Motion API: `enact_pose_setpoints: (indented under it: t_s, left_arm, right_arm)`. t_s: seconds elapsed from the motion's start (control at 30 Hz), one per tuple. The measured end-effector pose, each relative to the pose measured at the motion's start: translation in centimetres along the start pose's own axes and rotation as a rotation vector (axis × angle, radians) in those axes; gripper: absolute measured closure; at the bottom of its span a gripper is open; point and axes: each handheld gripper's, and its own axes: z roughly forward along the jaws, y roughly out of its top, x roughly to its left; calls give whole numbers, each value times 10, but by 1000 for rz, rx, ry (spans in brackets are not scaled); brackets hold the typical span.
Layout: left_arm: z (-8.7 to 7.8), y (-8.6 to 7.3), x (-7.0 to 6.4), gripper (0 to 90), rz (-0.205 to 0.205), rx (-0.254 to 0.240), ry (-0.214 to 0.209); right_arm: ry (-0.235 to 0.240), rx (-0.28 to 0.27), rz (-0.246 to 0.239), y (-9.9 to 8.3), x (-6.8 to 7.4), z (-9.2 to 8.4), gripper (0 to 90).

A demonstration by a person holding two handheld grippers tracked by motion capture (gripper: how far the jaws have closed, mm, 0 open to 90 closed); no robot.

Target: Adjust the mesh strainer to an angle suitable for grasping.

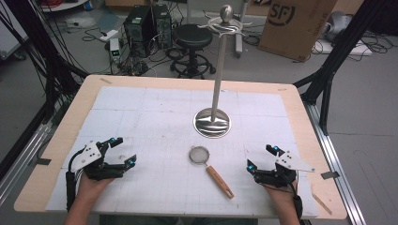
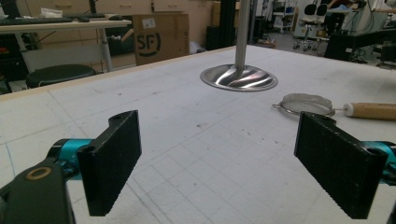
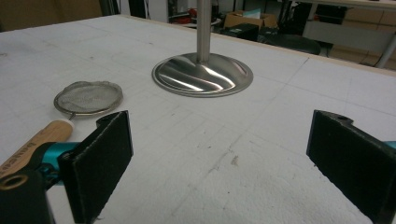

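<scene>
The left gripper point(image 1: 123, 150) rests low over the near left part of the table point(image 1: 61, 140), held in a hand point(image 1: 89, 185) that comes in from the near edge. Its jaws stand wide apart with nothing between them, and they point toward the middle of the table. In the left gripper view the two black pads point(image 2: 112, 158) frame bare white gridded table cover.

The right gripper point(image 1: 261, 157) sits low over the near right part of the table, mirrored to the left one, its hand point(image 1: 281, 194) also entering from the near edge. Its jaws are likewise spread wide and hold nothing, pointing inward toward the middle.

Between the two grippers, a little nearer the right one, lies a small strainer point(image 1: 200, 154) with a wooden handle point(image 1: 219, 181). It lies flat on the table; the round mesh end points away from the person and the handle runs back toward the near edge, angled toward the right gripper. Neither gripper touches it. In the right gripper view the mesh bowl point(image 3: 88, 97) looks empty, and the handle passes just behind the left-hand pad.

Beyond the strainer, farther from both grippers, stands a metal stand point(image 1: 212, 123) with a round shiny base and a tall upright pole, topped by hooks point(image 1: 224, 26) with nothing hanging on them.
</scene>
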Motion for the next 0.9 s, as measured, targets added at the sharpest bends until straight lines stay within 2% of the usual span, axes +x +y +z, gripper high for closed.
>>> enact_pose_setpoints:
  t_s: [0.13, 0.3, 0.4, 0.43, 0.47, 0.7, 0.83, 0.9]
  left_arm:
    - [0, 0, 1, 154, -11, -1, 3]
    - [0, 0, 0, 155, -3, 1, 2]
    - [0, 0, -1, 155, 4, 3, 1]
    - [0, 0, -1, 155, 11, 1, 1]
    - [0, 0, -1, 155, 11, 1, -2]
    - [0, 0, -1, 155, 7, 0, 0]
    - [0, 0, 0, 154, 7, -1, -3]
    - [0, 0, -1, 154, 9, -1, -2]
  right_arm:
    - [-4, -6, 1, 0, 0, 0, 59]
    - [10, 27, -26, 1, 2, 3, 59]
    - [17, 39, -23, 2, 1, 4, 60]
    - [22, 43, -18, 2, 1, 4, 78]
    - [43, 42, -15, 2, 0, 4, 169]
    - [101, 92, -26, 6, 6, 3, 186]
    - [141, 129, -38, 9, 9, 3, 318]
    - [162, 158, -47, 8, 11, 5, 344]
